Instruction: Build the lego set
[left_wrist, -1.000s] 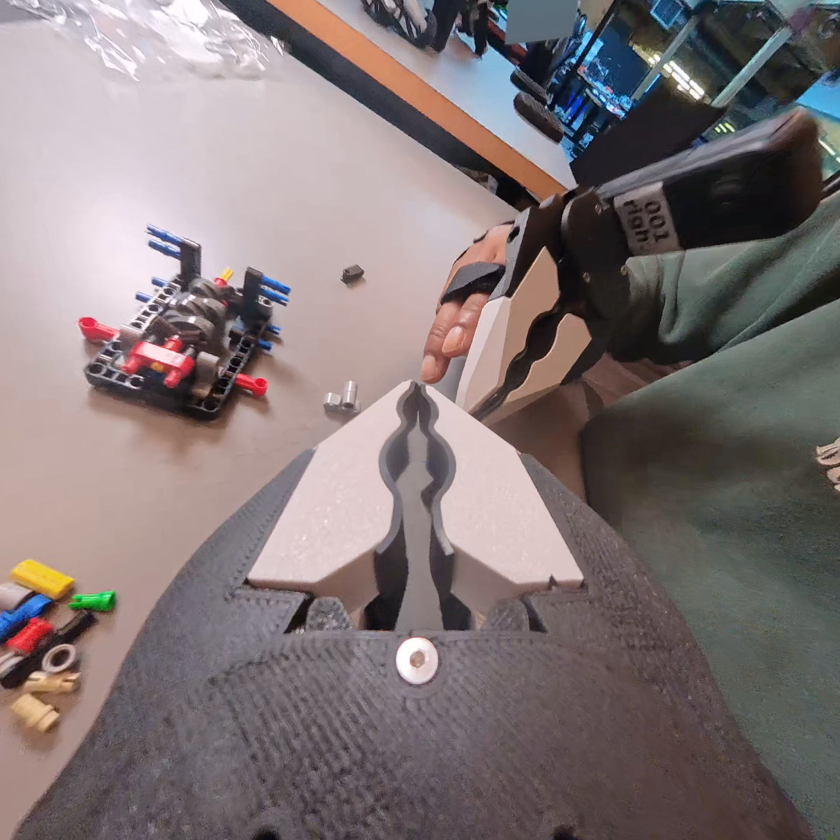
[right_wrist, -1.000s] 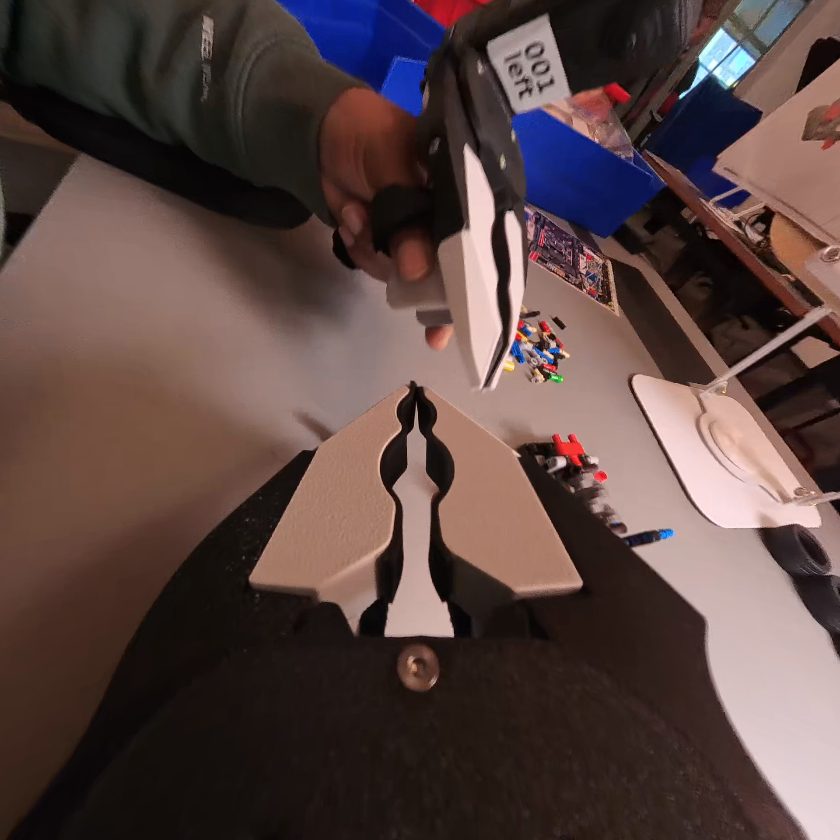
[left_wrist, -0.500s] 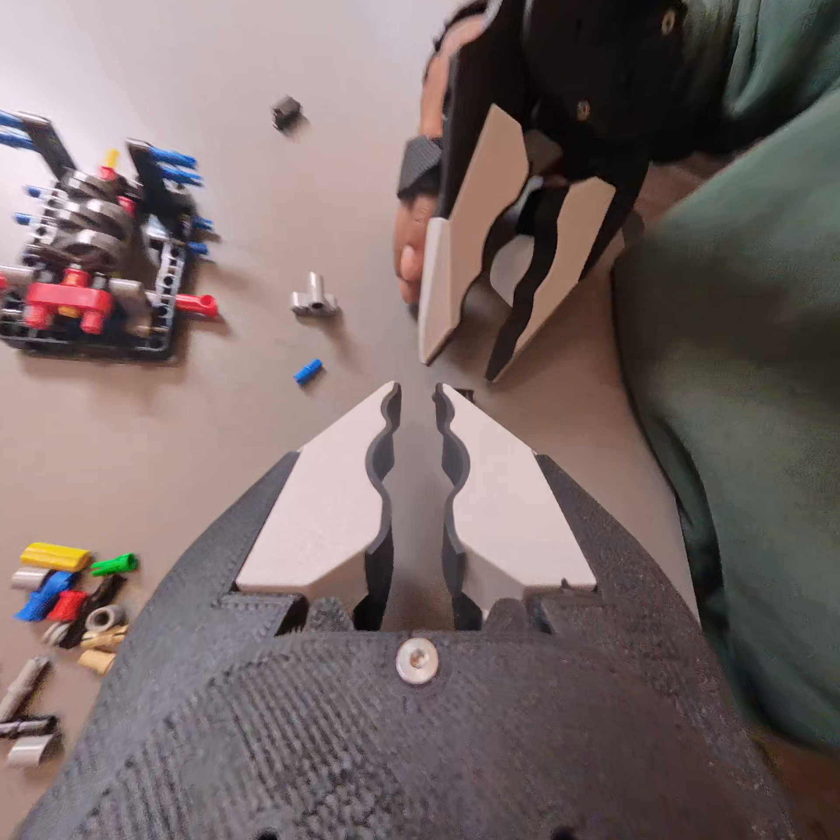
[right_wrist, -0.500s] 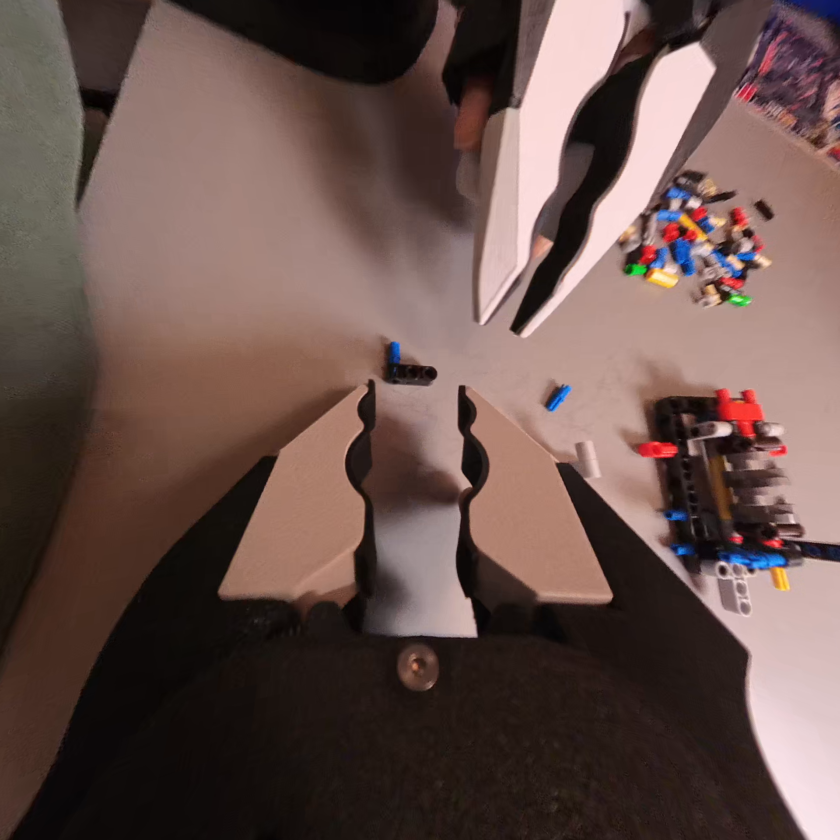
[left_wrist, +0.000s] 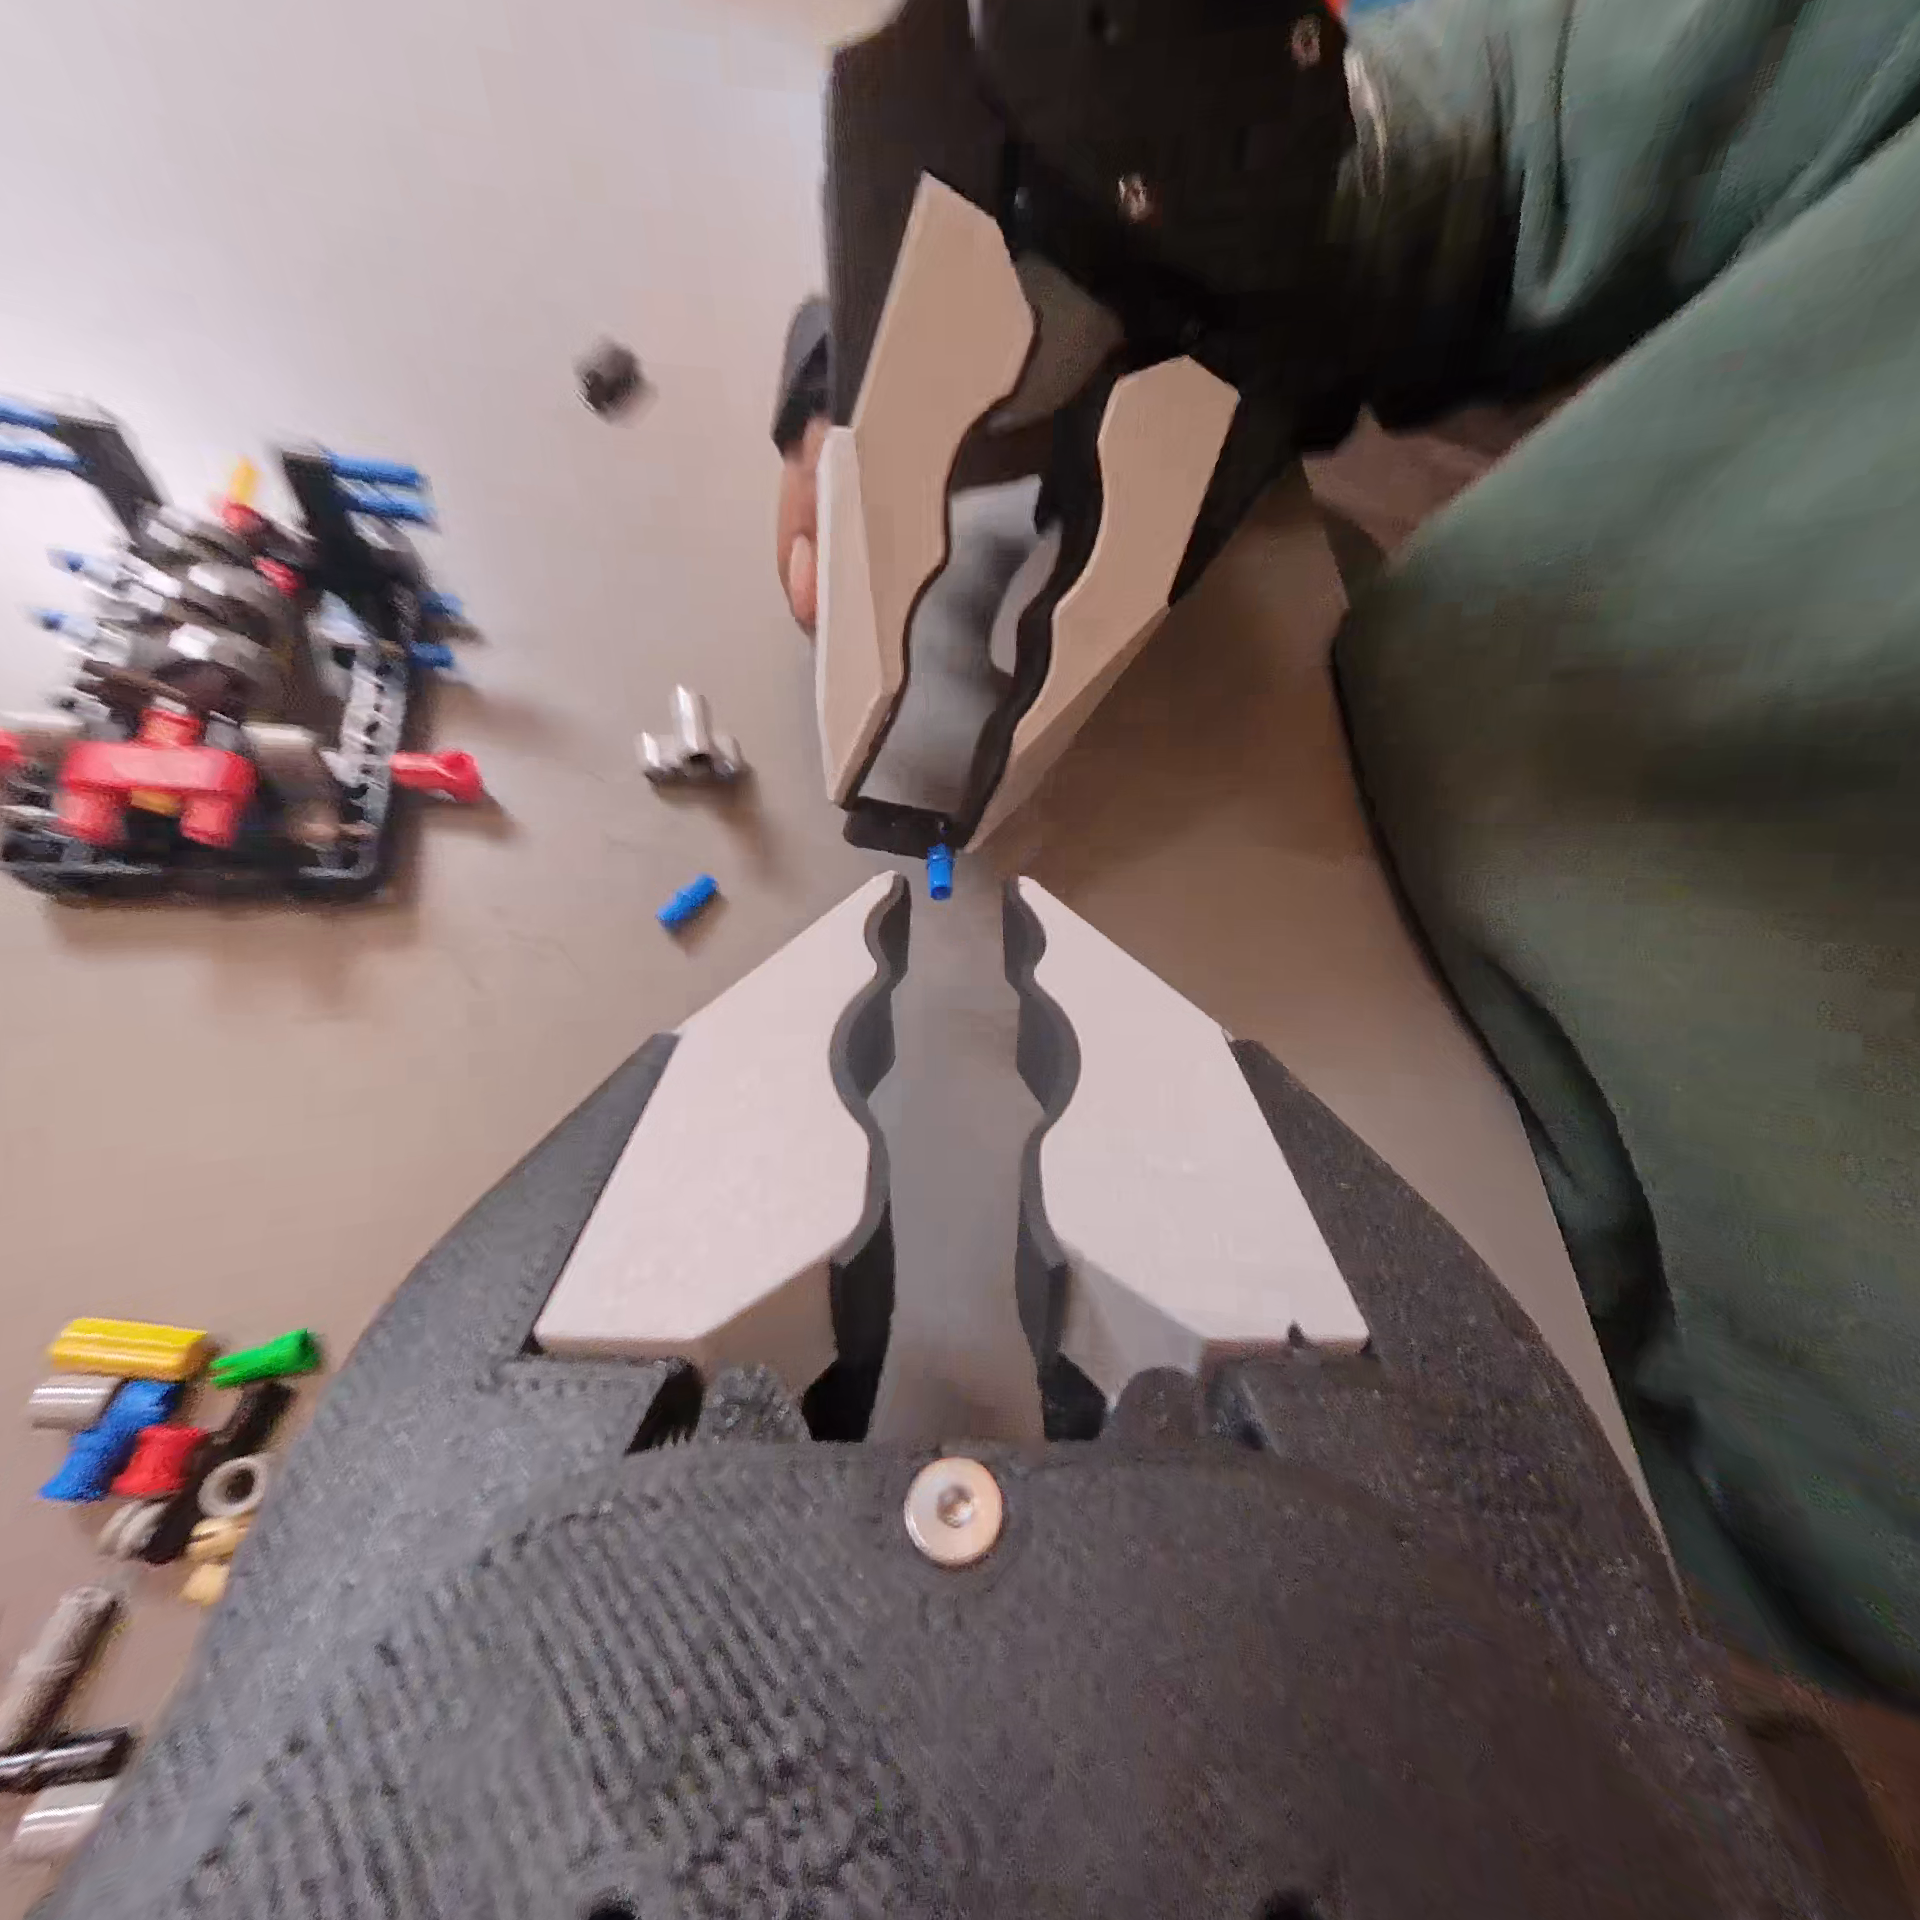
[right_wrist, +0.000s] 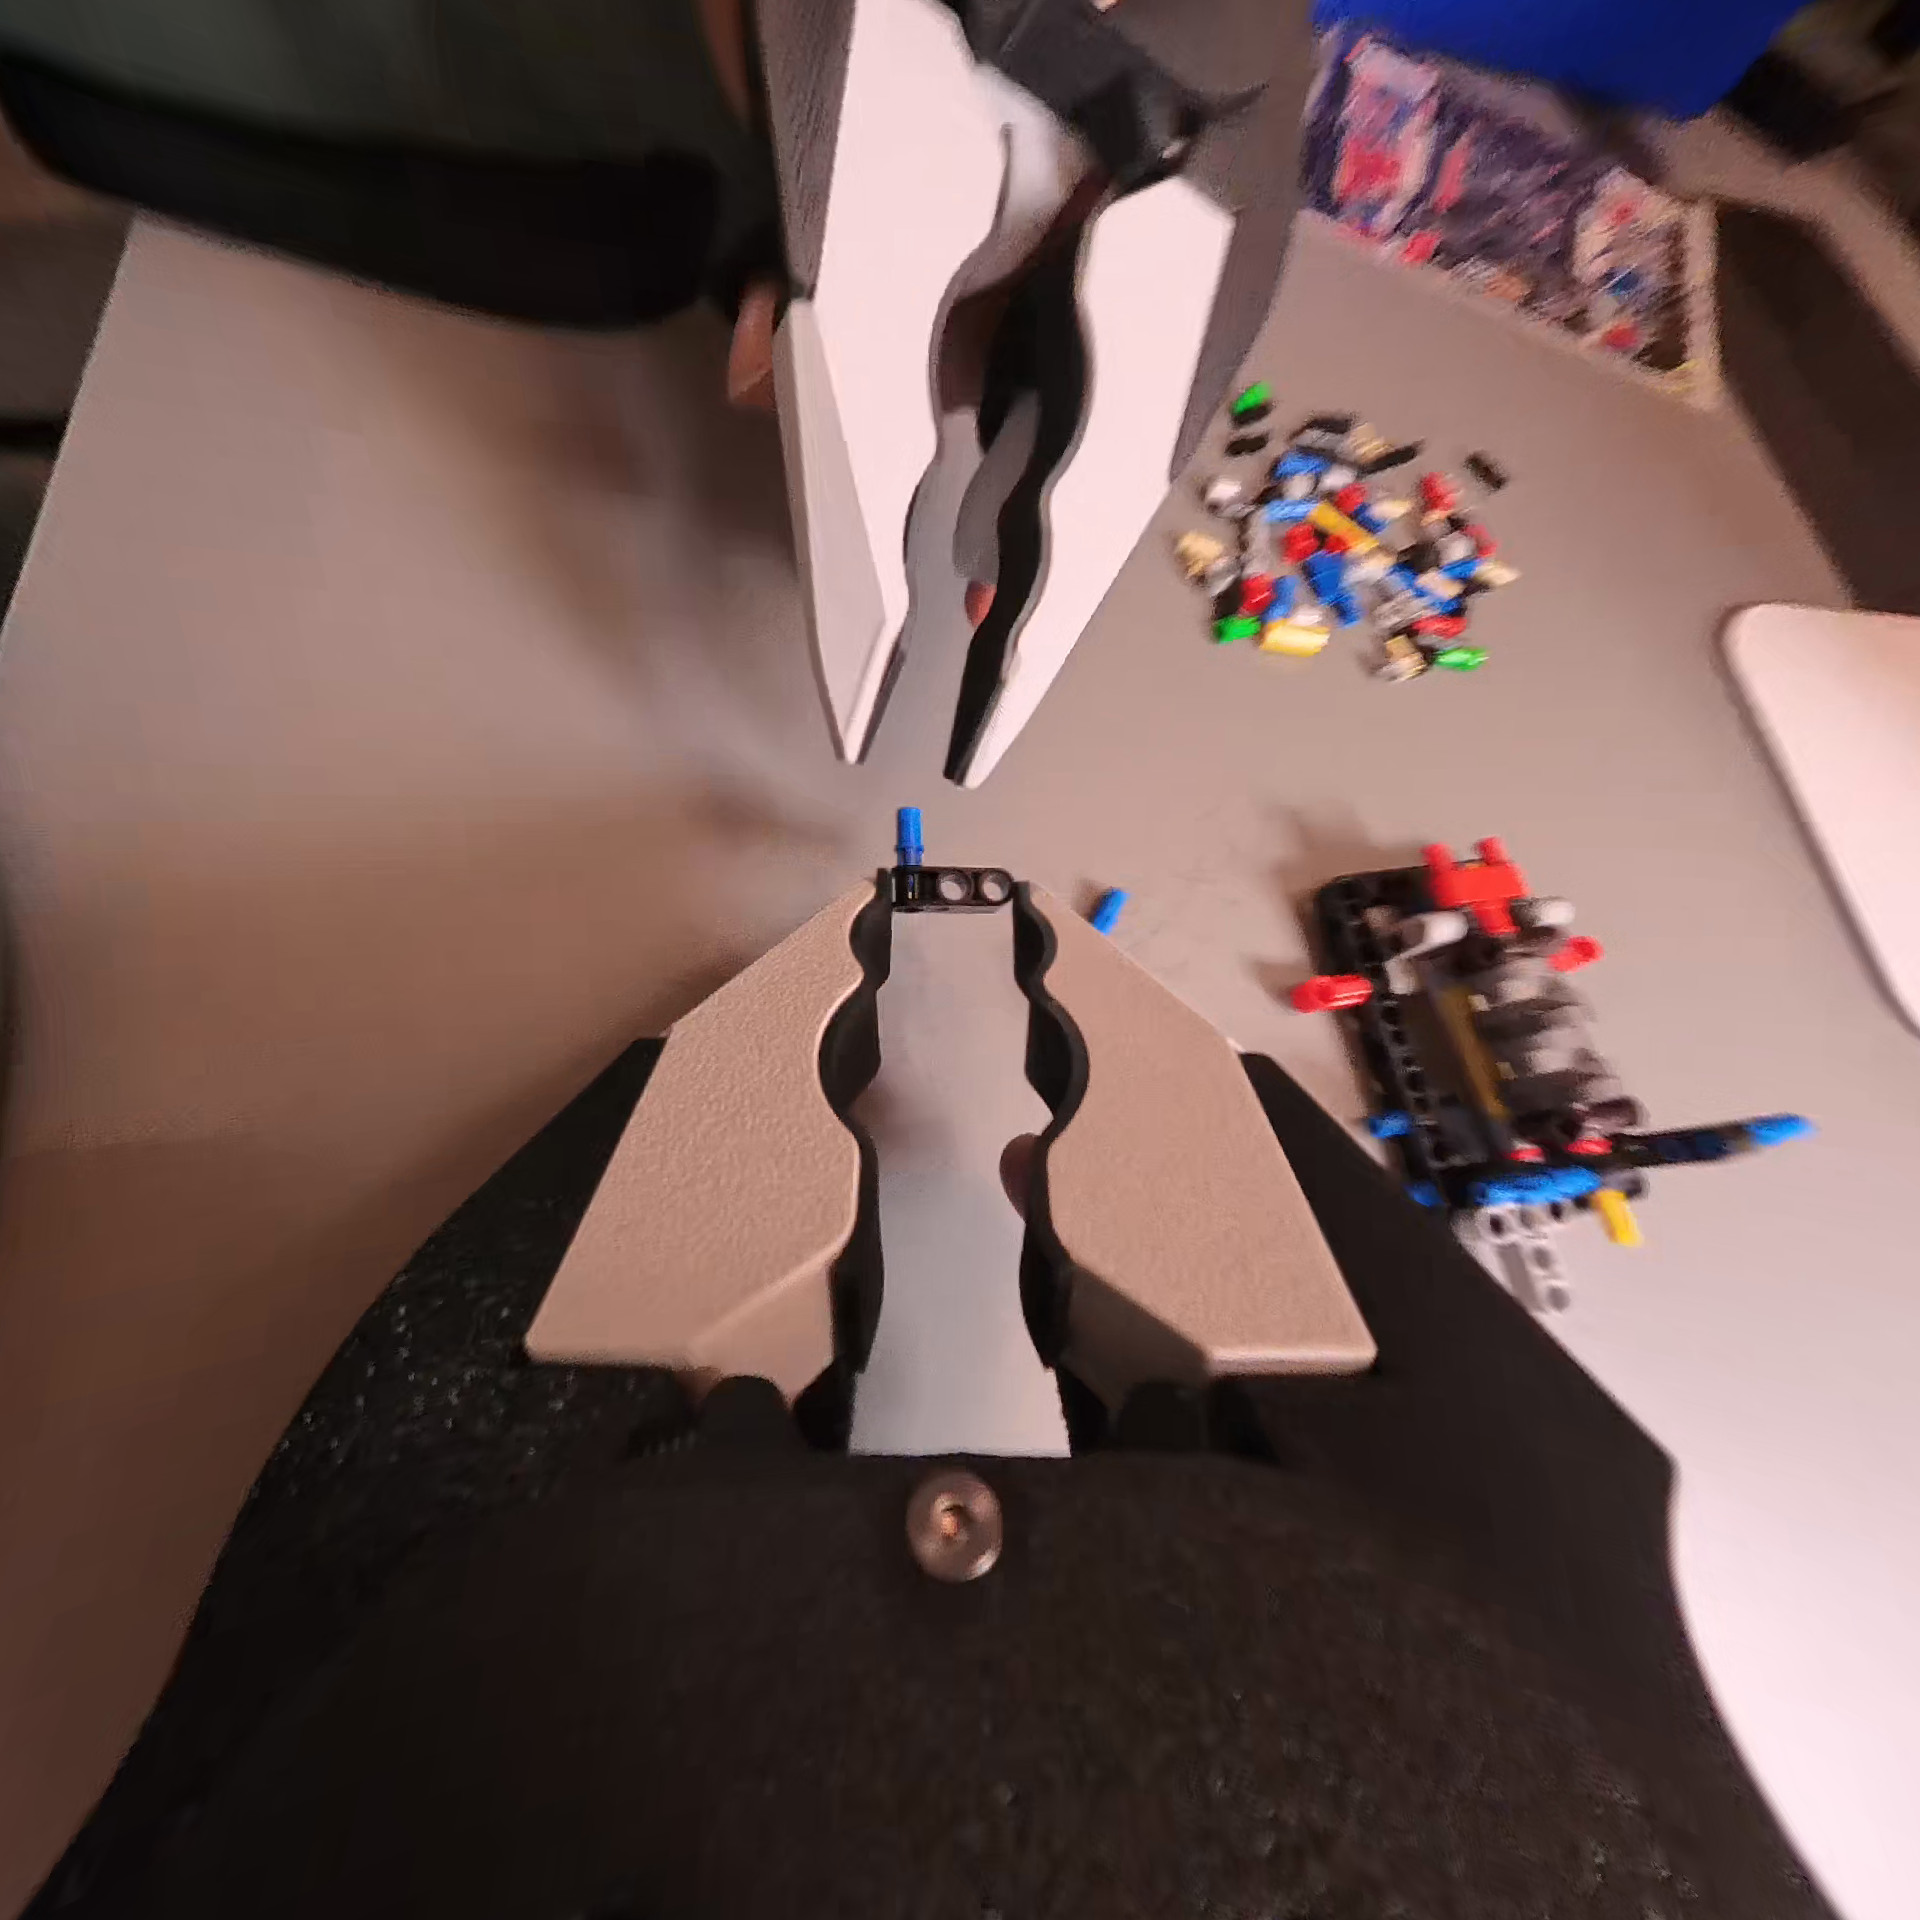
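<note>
A small black beam (right_wrist: 954, 886) with a blue pin (right_wrist: 910, 831) standing out of it sits between the fingertips of my right gripper (right_wrist: 951, 896), which is shut on its two ends just above the table. In the left wrist view the same beam (left_wrist: 902, 826) and pin (left_wrist: 938, 871) show at the right gripper's (left_wrist: 909, 821) tips. My left gripper (left_wrist: 956, 894) is open and empty, with its tips just short of the blue pin. The part-built model (left_wrist: 197, 707) lies to the left; it also shows in the right wrist view (right_wrist: 1455, 1039).
A loose blue pin (left_wrist: 686, 899) and a grey connector (left_wrist: 686, 743) lie between the grippers and the model. A pile of loose parts (right_wrist: 1340, 540) and a booklet (right_wrist: 1496, 208) lie beyond. A white pad (right_wrist: 1829, 790) is at the right. A green sleeve (left_wrist: 1662, 727) fills the right side. Both grippers' tips are close together, under 4 cm apart. The grey connector (left_wrist: 686, 743) sits 4 cm or so from the ends of my right fingers.
Both grippers tipped down toward the table and opened. The right gripper then moved onto the black beam and closed on it. The left gripper's tips came up close to the blue pin.
</note>
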